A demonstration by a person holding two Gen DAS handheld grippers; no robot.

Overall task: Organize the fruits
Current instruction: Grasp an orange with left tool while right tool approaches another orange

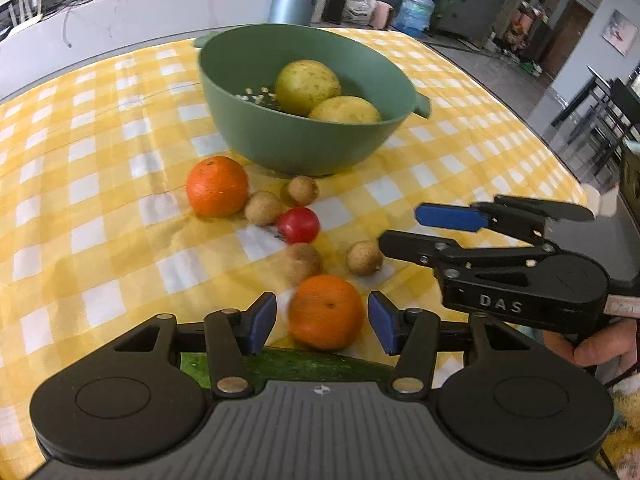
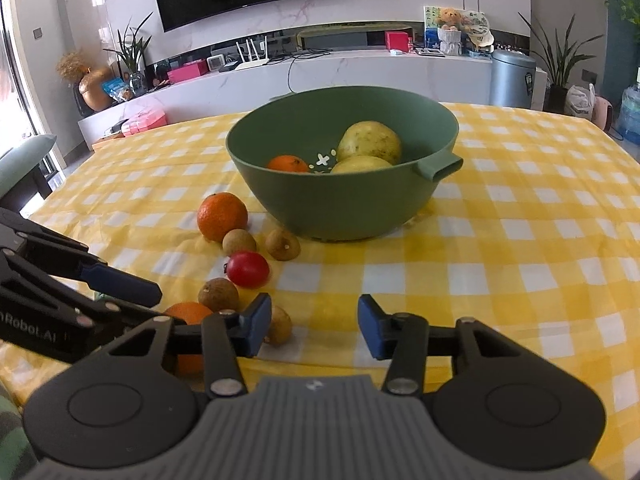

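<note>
Now picking step: my left gripper [image 1: 322, 322] straddles near orange [image 1: 325, 311], pads apart, not gripping. Right gripper [image 2: 311, 326] released, longan [image 2: 279, 325] beside its left pad. Next: clench on orange, lift, carry to bowl [image 1: 256, 128].

Three oranges [image 2: 222, 216], four longans [image 2: 239, 241], two pears [image 2: 369, 141]

Tablecloth [image 1: 100, 184]: yellow-white checked cloth, matt, slightly creased. Bowl [image 1: 280, 136], frame centre: matt green plastic, smooth. Oranges [image 1: 326, 312]: dimpled skin. Tomato [image 1: 299, 225]: glossy. Gripper pads [image 1: 262, 322]: blue, matt, on black plastic arms.
</note>
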